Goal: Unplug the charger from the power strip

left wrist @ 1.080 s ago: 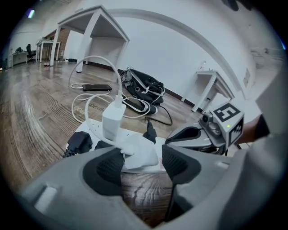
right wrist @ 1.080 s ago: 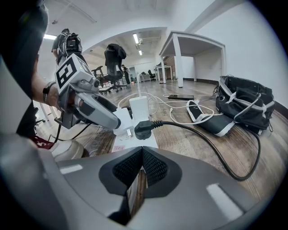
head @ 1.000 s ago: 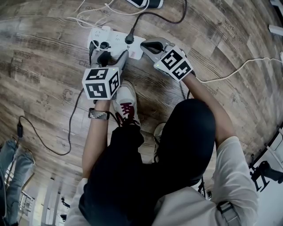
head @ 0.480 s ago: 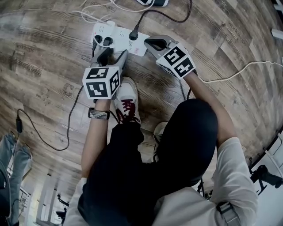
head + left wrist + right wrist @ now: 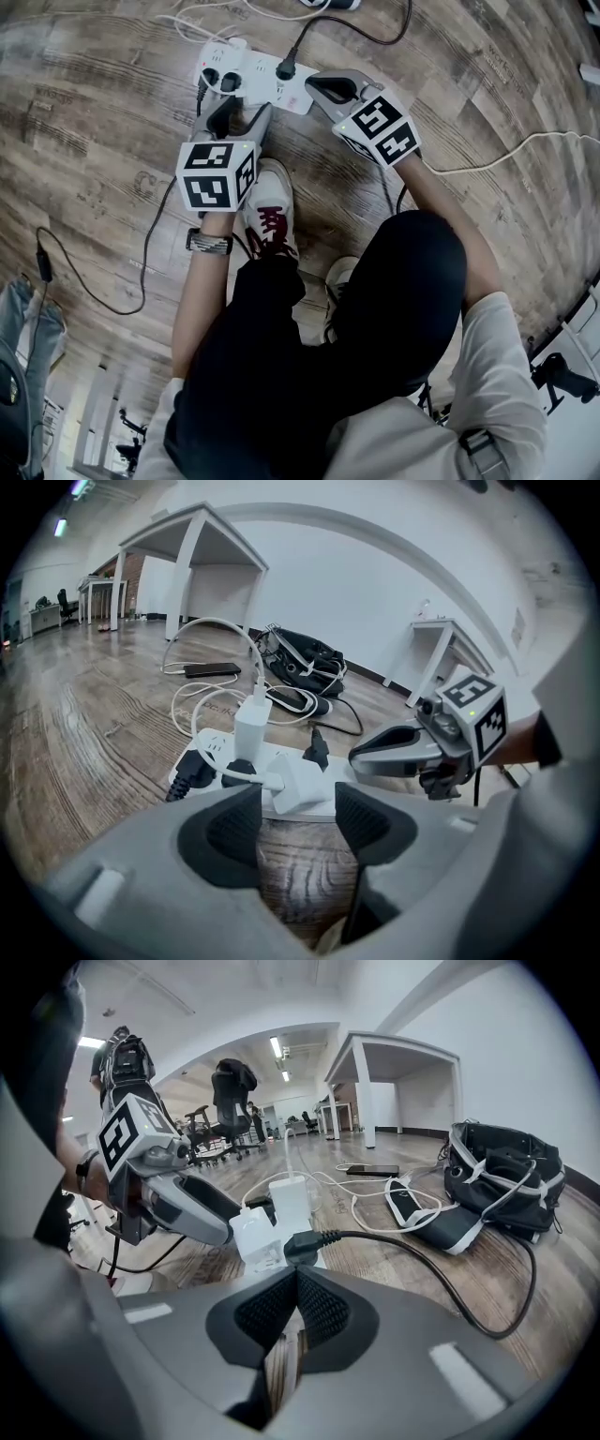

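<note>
My left tongs (image 5: 295,810) are spread apart, lined up on the white charger (image 5: 302,782), which sits just past the tips, so no grip on it. It's plugged into the power strip (image 5: 255,71) on the wood floor (image 5: 94,141). My right tongs (image 5: 296,1279) are closed on nothing, hovering near the strip's black plug (image 5: 300,1245).

The left arm (image 5: 200,300) stretches straight forward and down, with the left gripper (image 5: 239,112) held low and its jaws apart. The right arm (image 5: 459,244) angles in from the side. The right gripper (image 5: 317,87) sits just beside the left, jaws closed together.
</note>
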`<control>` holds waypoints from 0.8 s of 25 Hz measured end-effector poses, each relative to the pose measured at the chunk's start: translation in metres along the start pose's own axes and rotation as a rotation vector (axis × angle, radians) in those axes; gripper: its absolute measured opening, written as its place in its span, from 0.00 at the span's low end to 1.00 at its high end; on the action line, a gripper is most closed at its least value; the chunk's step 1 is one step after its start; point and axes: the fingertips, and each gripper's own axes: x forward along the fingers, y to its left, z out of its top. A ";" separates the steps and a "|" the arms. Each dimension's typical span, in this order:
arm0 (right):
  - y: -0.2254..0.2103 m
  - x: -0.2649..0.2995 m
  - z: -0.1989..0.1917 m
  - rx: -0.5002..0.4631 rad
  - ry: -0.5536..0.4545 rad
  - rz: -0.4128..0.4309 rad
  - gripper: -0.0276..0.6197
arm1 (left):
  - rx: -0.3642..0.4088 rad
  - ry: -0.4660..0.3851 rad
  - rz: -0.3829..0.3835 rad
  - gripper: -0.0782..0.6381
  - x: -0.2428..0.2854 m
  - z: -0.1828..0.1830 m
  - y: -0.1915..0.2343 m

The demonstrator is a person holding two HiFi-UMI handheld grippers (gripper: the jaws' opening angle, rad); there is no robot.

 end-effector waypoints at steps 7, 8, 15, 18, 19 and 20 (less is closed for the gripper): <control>-0.010 -0.012 0.008 0.033 -0.027 -0.024 0.05 | 0.043 -0.002 0.039 0.42 -0.009 0.000 0.005; -0.010 -0.014 0.008 0.034 -0.032 -0.028 0.05 | 0.047 -0.010 0.044 0.40 -0.011 0.001 0.005; -0.013 -0.032 0.023 0.008 -0.079 -0.057 0.05 | 0.109 -0.069 0.083 0.21 -0.019 0.016 0.005; -0.019 -0.040 0.027 -0.011 -0.087 -0.080 0.05 | 0.111 -0.091 0.097 0.14 -0.020 0.024 0.006; -0.022 -0.042 0.027 -0.019 -0.083 -0.088 0.05 | 0.111 -0.102 0.105 0.12 -0.020 0.027 0.006; -0.024 -0.044 0.026 -0.029 -0.077 -0.097 0.05 | 0.113 -0.111 0.112 0.12 -0.020 0.031 0.006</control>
